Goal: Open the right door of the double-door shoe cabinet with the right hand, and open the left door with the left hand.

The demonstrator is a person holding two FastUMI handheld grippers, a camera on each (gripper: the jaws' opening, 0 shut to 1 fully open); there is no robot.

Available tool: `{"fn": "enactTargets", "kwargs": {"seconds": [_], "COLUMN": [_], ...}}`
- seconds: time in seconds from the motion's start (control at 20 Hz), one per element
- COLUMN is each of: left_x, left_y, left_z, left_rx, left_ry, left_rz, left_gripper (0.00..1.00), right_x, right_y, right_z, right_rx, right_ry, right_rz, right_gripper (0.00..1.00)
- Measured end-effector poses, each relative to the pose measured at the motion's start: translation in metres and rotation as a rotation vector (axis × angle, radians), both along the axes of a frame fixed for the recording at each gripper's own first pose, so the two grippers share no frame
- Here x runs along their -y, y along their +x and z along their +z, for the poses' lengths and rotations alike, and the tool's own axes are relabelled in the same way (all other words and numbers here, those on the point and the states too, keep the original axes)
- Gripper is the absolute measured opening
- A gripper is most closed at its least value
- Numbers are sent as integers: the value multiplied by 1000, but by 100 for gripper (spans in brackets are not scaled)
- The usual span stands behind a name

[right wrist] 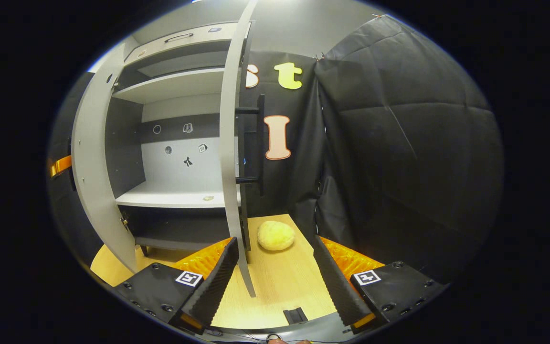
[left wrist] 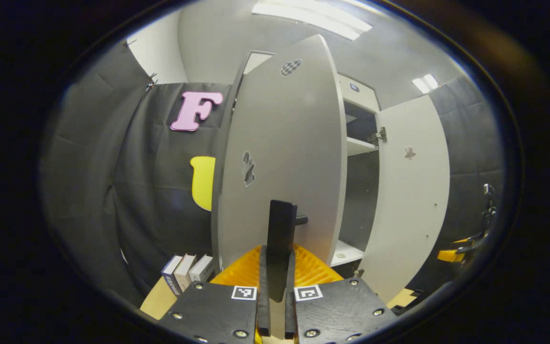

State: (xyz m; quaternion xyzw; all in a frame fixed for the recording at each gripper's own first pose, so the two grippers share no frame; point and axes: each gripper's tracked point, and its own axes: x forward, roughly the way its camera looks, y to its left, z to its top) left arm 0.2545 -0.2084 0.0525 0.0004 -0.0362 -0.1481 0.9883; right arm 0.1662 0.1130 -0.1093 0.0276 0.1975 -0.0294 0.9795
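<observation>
In the left gripper view the left door [left wrist: 280,134] is a grey panel swung out toward me. Its black handle [left wrist: 282,222] stands between the fingers of my left gripper [left wrist: 276,260], which is shut on it. Beyond it the right door [left wrist: 413,191] stands wide open, with the shelves [left wrist: 358,145] showing between the two. In the right gripper view the right door [right wrist: 231,143] is edge-on, with its black bar handle [right wrist: 260,143] on the far side. My right gripper [right wrist: 275,282] is open. The door's lower edge hangs between its fingers, close to the left finger [right wrist: 215,279], and the handle is higher up.
A yellow round soft thing [right wrist: 276,235] lies on the wooden floor [right wrist: 284,282] right of the right door. Three books [left wrist: 186,272] stand by the cabinet's left side. The other gripper [left wrist: 461,248] shows at the far right of the left gripper view. Black cloth walls close in on both sides.
</observation>
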Motion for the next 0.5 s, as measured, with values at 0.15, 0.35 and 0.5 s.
{"fn": "enactTargets", "kwargs": {"seconds": [0.15, 0.35, 0.5], "left_x": [-6, -19, -36], "left_y": [0, 1, 2], "left_z": [0, -6, -9], "left_rx": [-2, -27, -41], "left_ry": [-9, -1, 16], "left_rz": [29, 88, 158], "left_gripper": [12, 13, 12], "right_x": [0, -4, -7], "right_y": [1, 1, 0], "right_z": [-1, -1, -1], "right_rx": [2, 1, 3], "right_ry": [6, 20, 9], "right_rz": [0, 7, 18], "right_gripper": [99, 99, 99]}}
